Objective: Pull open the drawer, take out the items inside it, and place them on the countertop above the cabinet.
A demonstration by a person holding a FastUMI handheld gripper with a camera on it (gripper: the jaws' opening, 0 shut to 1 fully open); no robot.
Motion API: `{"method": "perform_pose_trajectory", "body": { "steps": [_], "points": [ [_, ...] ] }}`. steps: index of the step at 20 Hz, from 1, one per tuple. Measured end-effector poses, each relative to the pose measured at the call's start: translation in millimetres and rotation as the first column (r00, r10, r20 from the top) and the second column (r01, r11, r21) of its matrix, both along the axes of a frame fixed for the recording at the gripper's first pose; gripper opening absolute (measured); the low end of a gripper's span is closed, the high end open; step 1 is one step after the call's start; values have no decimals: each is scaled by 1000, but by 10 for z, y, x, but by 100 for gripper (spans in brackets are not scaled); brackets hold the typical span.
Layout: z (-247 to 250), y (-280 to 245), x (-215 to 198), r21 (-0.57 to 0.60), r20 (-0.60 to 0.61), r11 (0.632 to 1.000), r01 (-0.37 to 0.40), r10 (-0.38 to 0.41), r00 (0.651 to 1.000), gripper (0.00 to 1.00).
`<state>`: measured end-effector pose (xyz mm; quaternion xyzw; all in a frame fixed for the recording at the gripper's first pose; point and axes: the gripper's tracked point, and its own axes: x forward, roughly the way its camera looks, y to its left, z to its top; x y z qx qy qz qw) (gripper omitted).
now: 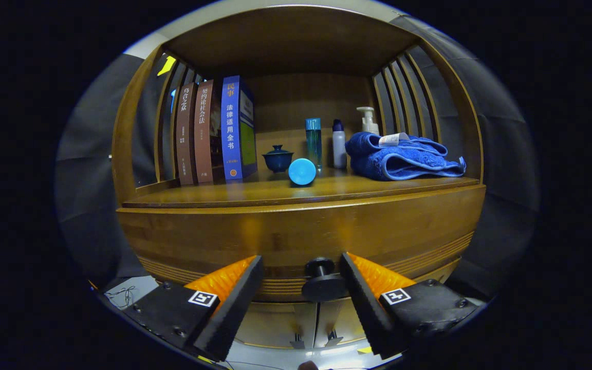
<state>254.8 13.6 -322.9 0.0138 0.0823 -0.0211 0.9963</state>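
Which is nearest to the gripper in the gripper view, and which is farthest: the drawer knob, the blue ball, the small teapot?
Gripper is open.
1. Drawer knob: between the fingers, closer to the right one.
2. Blue ball: on the countertop, near its front.
3. Small teapot: just behind the ball, beside the books.

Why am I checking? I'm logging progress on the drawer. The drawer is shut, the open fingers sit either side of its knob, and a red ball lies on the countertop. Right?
One slip: the ball is blue, not red, as the gripper view shows. The rest stands: the drawer is shut, the gripper is open, and its fingers sit either side of the knob, not pressing it.
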Motion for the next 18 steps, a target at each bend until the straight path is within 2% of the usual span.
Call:
{"method": "perform_pose_trajectory", "body": {
  "steps": [3, 6, 8, 12, 18],
  "points": [
    [-23, -11, 8, -2, 3, 1000, -6, 6, 1000, 100],
    [24, -9, -15, 67, -3, 997, -35, 35, 999, 100],
    [120, -117, -78, 90, -4, 996, -14, 14, 1000, 100],
    [580, -175, -313, 57, 49, 998, 3, -5, 999, 100],
    [1557, -71, -807, 107, 137, 994, -22, 7, 990, 99]
  ]
}}
